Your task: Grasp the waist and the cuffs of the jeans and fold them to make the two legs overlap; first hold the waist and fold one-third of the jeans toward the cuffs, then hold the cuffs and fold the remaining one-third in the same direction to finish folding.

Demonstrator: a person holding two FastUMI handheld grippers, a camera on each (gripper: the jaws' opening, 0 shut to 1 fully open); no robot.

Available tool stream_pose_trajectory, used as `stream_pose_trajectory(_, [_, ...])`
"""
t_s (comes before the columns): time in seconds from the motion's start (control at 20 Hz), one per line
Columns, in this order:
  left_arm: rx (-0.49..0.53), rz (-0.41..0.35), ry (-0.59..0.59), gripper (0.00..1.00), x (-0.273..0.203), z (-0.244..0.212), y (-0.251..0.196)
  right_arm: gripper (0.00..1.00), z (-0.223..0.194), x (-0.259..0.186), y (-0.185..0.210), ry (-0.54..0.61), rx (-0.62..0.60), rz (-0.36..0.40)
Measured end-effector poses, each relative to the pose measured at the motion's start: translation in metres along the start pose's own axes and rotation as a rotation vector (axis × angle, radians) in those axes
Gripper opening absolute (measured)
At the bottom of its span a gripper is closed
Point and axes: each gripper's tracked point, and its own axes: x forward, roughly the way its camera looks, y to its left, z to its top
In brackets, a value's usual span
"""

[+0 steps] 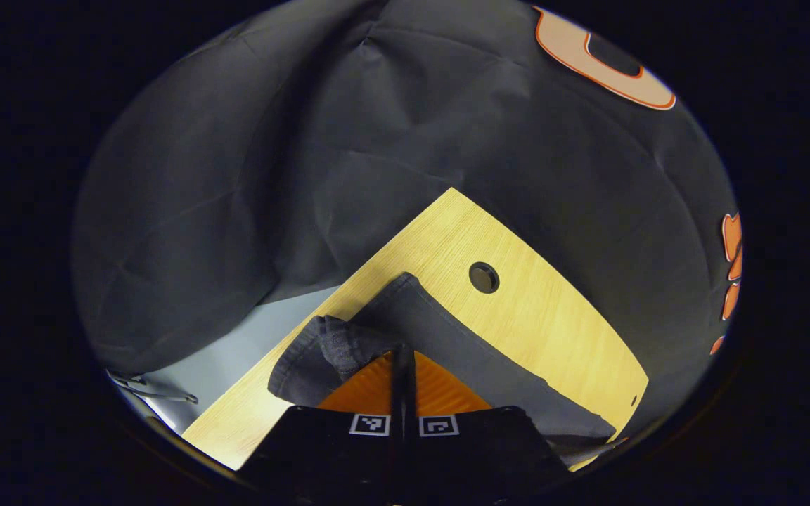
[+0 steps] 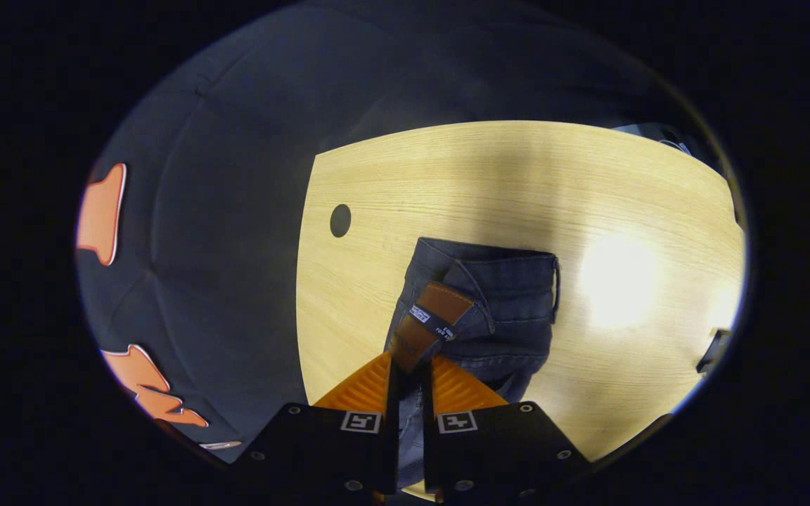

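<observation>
The dark grey jeans (image 1: pixel 447 337) lie on the wooden table (image 1: pixel 538 309). In the left gripper view, my left gripper (image 1: pixel 402 353) is shut on a bunched end of the jeans near the table's corner, and a long band of denim runs off to the lower right. In the right gripper view, my right gripper (image 2: pixel 409 365) is shut on the waist of the jeans (image 2: pixel 510 295), right at the brown leather patch (image 2: pixel 432 320). The waist end is lifted and folded over itself, with a belt loop at its right edge.
A round cable hole (image 1: pixel 484 277) (image 2: pixel 339 220) is in the table near its edge. Grey floor (image 1: pixel 236 351) and a thin metal piece (image 1: pixel 152 390) show beyond the table's corner. A small dark object (image 2: pixel 714 350) sits at the table's far right edge. Bare wood (image 2: pixel 517 183) lies beyond the waist.
</observation>
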Motion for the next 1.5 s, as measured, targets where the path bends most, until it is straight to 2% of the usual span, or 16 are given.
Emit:
stream_pose_trajectory(0.1, [0.004, 0.015, 0.021, 0.01, 0.007, -0.009, -0.004, 0.15, -0.006, 0.011, 0.005, 0.018, 0.004, 0.015])
stream_pose_trajectory(0.15, [0.006, 0.020, 0.018, 0.02, 0.008, -0.008, -0.005, 0.12, -0.001, 0.005, 0.008, 0.011, 0.003, 0.029])
stream_pose_trajectory(0.2, [0.007, 0.020, 0.011, 0.05, 0.006, -0.006, -0.009, 0.26, 0.004, 0.008, 0.014, 0.001, 0.007, 0.056])
stream_pose_trajectory(0.25, [0.003, 0.009, 0.000, 0.07, 0.005, -0.003, -0.011, 0.32, 0.011, -0.001, 0.020, -0.018, 0.010, 0.088])
stream_pose_trajectory(0.3, [0.002, -0.018, -0.025, 0.15, 0.001, 0.001, -0.021, 0.44, 0.017, -0.003, 0.024, -0.036, 0.010, 0.113])
stream_pose_trajectory(0.35, [0.002, -0.045, -0.053, 0.23, -0.003, 0.008, -0.028, 0.48, 0.021, -0.008, 0.026, -0.051, 0.003, 0.128])
stream_pose_trajectory(0.4, [0.008, -0.068, -0.080, 0.39, -0.007, 0.013, -0.034, 0.53, 0.023, -0.010, 0.024, -0.061, -0.013, 0.128])
stream_pose_trajectory(0.45, [0.020, -0.073, -0.095, 0.55, -0.005, 0.016, -0.038, 0.65, 0.025, -0.012, 0.017, -0.072, -0.034, 0.119])
stream_pose_trajectory(0.5, [0.037, -0.072, -0.105, 0.71, -0.006, 0.014, -0.039, 0.48, 0.026, -0.013, 0.009, -0.083, -0.059, 0.097])
stream_pose_trajectory(0.55, [0.051, -0.068, -0.108, 0.87, -0.007, 0.012, -0.041, 0.61, 0.026, -0.012, 0.001, -0.094, -0.088, 0.072])
stream_pose_trajectory(0.6, [0.064, -0.073, -0.117, 0.94, -0.011, 0.013, -0.044, 0.66, 0.027, -0.012, -0.008, -0.105, -0.121, 0.045])
stream_pose_trajectory(0.65, [0.081, -0.078, -0.135, 0.96, -0.014, 0.014, -0.046, 0.69, 0.029, -0.013, -0.018, -0.117, -0.157, 0.015])
stream_pose_trajectory(0.8, [0.174, -0.106, -0.235, 0.99, -0.046, 0.019, -0.066, 0.90, 0.030, -0.012, -0.044, -0.144, -0.261, -0.063])
stream_pose_trajectory(0.9, [0.246, -0.129, -0.317, 0.99, -0.075, 0.025, -0.082, 0.95, 0.031, -0.014, -0.057, -0.153, -0.290, -0.095])
stream_pose_trajectory(1.2, [0.397, -0.194, -0.524, 0.99, -0.164, 0.027, -0.122, 0.98, 0.027, 0.002, -0.085, -0.153, -0.324, -0.165])
stream_pose_trajectory(1.5, [0.471, -0.278, -0.712, 0.98, -0.257, 0.003, -0.133, 0.97, 0.035, 0.018, -0.082, -0.197, -0.361, -0.150])
